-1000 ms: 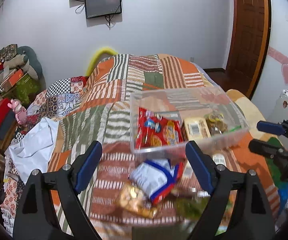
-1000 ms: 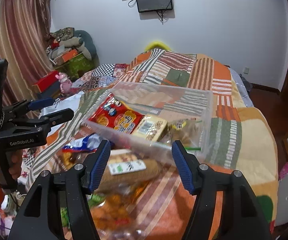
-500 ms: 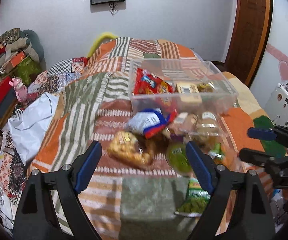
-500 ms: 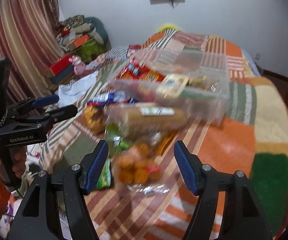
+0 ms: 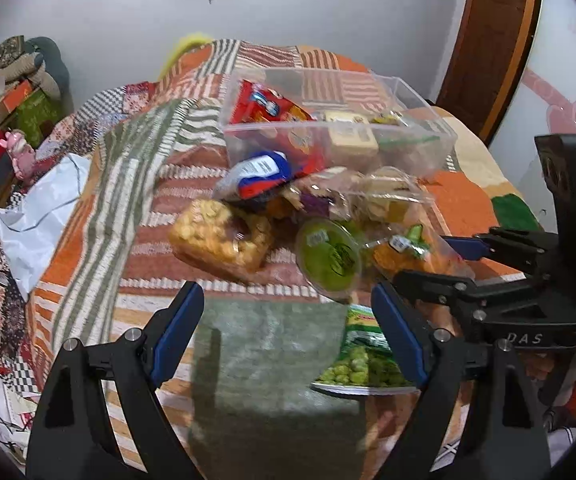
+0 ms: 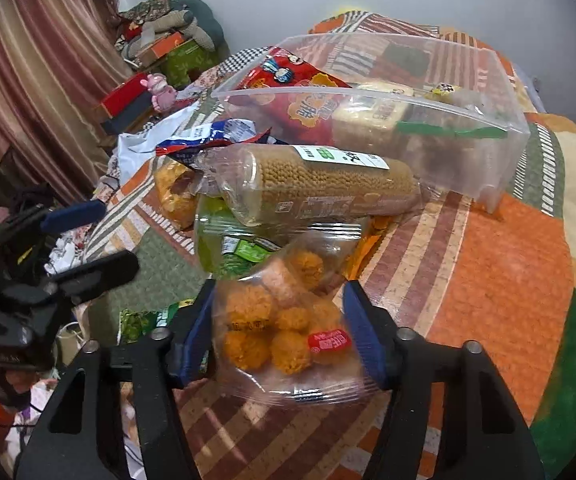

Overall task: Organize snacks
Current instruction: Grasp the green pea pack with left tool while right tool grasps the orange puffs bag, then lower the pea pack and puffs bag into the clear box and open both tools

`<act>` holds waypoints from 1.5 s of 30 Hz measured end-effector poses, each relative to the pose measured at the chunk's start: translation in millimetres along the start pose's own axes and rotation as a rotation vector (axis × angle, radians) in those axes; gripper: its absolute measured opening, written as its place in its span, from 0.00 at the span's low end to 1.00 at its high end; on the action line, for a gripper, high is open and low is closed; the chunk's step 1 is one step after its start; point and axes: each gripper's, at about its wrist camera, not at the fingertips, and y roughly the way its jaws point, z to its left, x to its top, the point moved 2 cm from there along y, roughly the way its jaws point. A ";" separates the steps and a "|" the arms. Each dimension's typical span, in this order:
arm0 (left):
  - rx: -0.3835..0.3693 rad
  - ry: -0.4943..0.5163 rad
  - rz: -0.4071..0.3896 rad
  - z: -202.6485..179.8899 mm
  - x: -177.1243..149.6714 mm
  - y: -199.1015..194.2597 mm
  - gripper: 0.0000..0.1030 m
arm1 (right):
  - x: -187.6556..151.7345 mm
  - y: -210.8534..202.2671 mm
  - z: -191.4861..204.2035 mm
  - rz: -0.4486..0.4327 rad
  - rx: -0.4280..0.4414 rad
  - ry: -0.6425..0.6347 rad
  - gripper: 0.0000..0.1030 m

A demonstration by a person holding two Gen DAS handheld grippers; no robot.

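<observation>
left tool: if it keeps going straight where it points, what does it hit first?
Probably the bedspread, the bare green patch between the open left tool fingers. The green pea packet lies just inside its right finger; depth is unclear.

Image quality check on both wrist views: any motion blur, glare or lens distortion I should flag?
Left wrist view: snack pile smeared by motion blur, the green round tub soft; fisheye bends the door frame; a finger's shadow falls on the bedspread. Right wrist view: sharper, though the bag of orange balls shows wrapper glare, and the left gripper is blurred.

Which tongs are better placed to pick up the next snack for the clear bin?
Right. The right tongs are closing around the clear bag of orange snack balls; the left tongs hang open over bare blanket.
</observation>
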 end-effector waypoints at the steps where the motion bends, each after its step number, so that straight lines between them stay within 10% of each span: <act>1: -0.007 0.001 0.005 -2.2 -1.2 1.1 0.84 | -0.8 -2.0 0.9 -0.004 0.002 -0.005 0.47; 20: -0.102 0.036 0.118 -47.5 -34.9 33.3 0.75 | -23.1 -60.4 -27.0 -0.105 -0.094 0.059 0.37; 27: -0.125 0.069 0.084 -55.6 -34.8 26.1 0.44 | -21.9 -72.0 -29.8 -0.135 -0.096 0.086 0.37; 45: -0.117 0.093 -0.153 -62.6 14.3 -34.9 0.43 | 13.8 -106.0 -33.6 -0.280 -0.109 0.083 0.37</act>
